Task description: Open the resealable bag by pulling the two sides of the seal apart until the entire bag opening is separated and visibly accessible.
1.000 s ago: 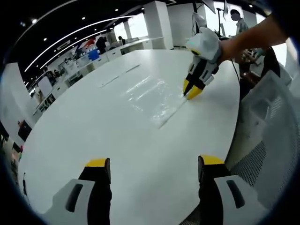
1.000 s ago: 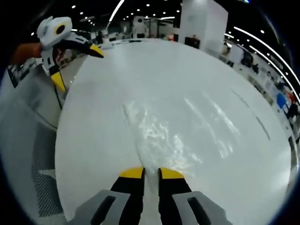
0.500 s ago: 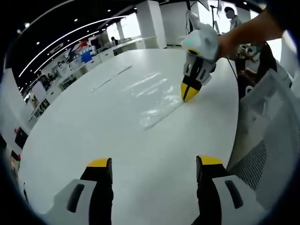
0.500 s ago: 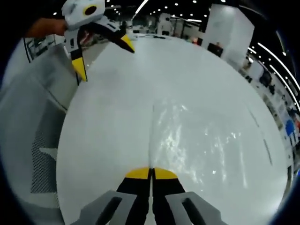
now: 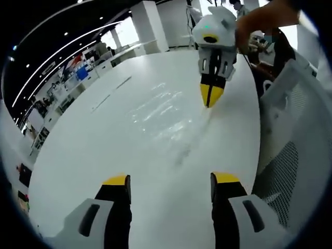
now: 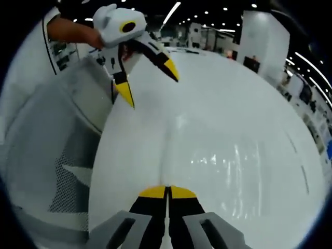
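A clear resealable bag (image 5: 161,111) lies flat on the white table (image 5: 88,161), showing mostly as glare. In the right gripper view the bag (image 6: 233,161) spreads to the right, and its long edge runs straight up from my fingertips. My right gripper (image 6: 167,192) is shut, with that edge pinched between its yellow tips. In the left gripper view, the right gripper (image 5: 210,99) points down onto the bag's near corner. My left gripper (image 5: 171,181) is open and empty, short of the bag. From the right gripper view, the left gripper (image 6: 149,83) hovers open above the table's edge.
A grey mesh chair (image 5: 290,150) stands against the table's rim, and the chair (image 6: 52,155) is also seen on the left of the right gripper view. A person's hand (image 5: 259,21) holds the right gripper. Desks and pillars fill the far background.
My right gripper's jaws went from slightly apart to shut on the bag's edge. The left gripper has come closer to the bag and the right gripper.
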`<state>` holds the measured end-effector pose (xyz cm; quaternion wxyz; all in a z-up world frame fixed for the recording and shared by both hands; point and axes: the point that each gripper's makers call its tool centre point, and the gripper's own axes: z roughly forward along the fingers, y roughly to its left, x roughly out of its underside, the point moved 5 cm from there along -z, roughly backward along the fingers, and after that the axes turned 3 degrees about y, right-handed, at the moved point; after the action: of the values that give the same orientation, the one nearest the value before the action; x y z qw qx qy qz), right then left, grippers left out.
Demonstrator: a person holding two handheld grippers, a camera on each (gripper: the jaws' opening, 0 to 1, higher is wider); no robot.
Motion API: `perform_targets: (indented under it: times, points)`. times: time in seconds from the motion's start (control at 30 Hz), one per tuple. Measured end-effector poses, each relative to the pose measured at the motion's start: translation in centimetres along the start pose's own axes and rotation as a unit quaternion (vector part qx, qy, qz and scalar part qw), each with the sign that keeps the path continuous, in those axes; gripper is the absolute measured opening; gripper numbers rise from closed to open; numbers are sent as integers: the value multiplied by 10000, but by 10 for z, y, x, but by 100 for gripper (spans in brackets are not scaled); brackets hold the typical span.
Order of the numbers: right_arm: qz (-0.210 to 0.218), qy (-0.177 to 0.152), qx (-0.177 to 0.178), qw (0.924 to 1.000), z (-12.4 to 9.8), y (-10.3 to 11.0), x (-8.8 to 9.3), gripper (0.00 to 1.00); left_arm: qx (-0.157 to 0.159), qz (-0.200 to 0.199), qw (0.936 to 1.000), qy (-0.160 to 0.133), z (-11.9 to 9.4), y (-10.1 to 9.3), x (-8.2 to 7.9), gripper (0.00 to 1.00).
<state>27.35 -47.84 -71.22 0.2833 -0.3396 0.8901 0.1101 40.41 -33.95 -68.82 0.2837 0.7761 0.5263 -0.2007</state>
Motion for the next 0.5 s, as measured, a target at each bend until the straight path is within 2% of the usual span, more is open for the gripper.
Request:
perform_targets:
  times: [0.1,0.27,0.5]
  points:
    - [-81,-43,-36,10000,-5,2,-6,0,4,151,9999,55,1,0,-3,57]
    - [-293,-131,-207,9993,-12,10,-14,0,3,316,9995,-43,1,1,-12,51]
    - [-562,-139,-299,9979,-21,15,-19,0,104,993,9950,-95,2,-6,-22,40]
